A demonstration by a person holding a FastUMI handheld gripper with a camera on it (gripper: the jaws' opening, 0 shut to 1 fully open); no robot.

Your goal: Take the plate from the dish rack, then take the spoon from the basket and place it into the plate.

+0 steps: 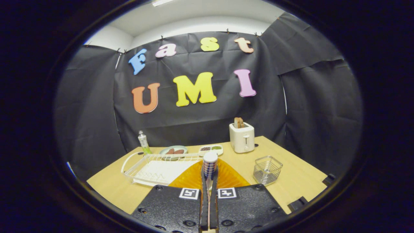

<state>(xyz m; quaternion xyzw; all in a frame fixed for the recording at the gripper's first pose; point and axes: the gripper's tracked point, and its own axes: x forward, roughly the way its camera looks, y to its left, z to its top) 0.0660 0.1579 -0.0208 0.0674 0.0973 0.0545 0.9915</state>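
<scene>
Gripper (pixel 209 176) is clamped on the spoon (pixel 210 165), held upright over the orange plate (pixel 229 178) at lower center. Rack (pixel 155 170) sits left of it, wire basket (pixel 267 169) right; toaster (pixel 242 137) behind, nothing blocking.

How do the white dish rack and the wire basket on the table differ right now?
The dish rack is white, wide and shallow, lying left of the fingers; the wire basket is bare metal, small and deep, standing right of them. The dish rack's edge meets the orange plate, while the wire basket stands apart from it. Both are open wire holders on the wooden table. The gripper is shut on the spoon.
</scene>
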